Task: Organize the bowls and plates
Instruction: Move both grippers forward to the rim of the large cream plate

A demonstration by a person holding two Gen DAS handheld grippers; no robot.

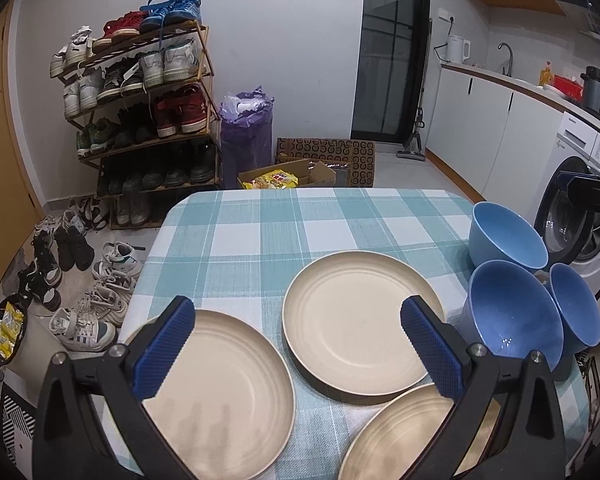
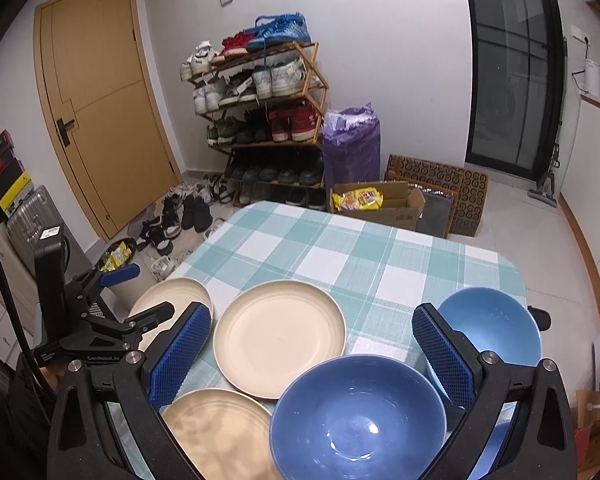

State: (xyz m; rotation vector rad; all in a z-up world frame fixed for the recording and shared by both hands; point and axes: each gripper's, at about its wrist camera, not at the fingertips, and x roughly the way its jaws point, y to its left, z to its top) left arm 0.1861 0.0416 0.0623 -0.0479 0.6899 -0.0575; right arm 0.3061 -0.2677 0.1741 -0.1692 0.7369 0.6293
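Nothing stacked yet. Left gripper (image 1: 296, 344) hovers with jaws spread, empty, over the gap between the left plate (image 1: 220, 396) at 7 o'clock and the middle plate (image 1: 360, 320) at centre; a third plate (image 1: 400, 436) lies at 5 o'clock. Three blue bowls (image 1: 512, 320) cluster at 3 o'clock on the checked tablecloth (image 1: 260, 232). Right gripper (image 2: 312, 344) hovers with jaws spread, empty, above the near bowl (image 2: 356, 416). My call: pinch one rim, lift clear, nest centred, and keep the two grippers apart.
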